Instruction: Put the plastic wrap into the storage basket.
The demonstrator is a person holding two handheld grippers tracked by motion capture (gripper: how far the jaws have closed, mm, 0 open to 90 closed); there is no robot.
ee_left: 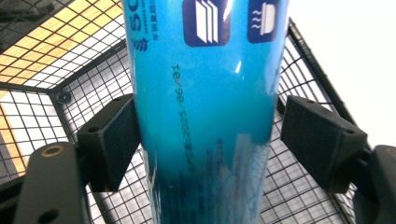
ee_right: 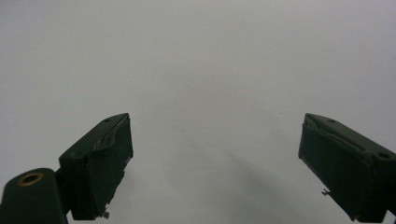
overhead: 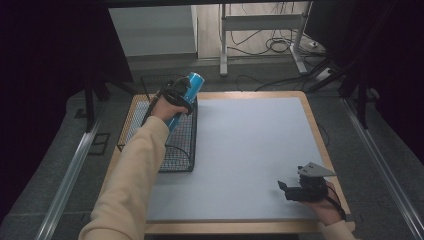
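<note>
One glossy blue tube (ee_left: pixel 205 107) with printed icons, pinched by left gripper (ee_left: pixel 208 135), right gripper (ee_right: pixel 212 163) spread.

A pale grey mat (overhead: pixel 250 150) covers most of the wooden bench (overhead: pixel 316 131). Beyond the far edge, a white metal frame (overhead: pixel 260 30) stands on the floor with dark cables (overhead: pixel 280 45) coiled around its feet, and what may be a white cabinet (overhead: pixel 152 32) stands to its left
</note>
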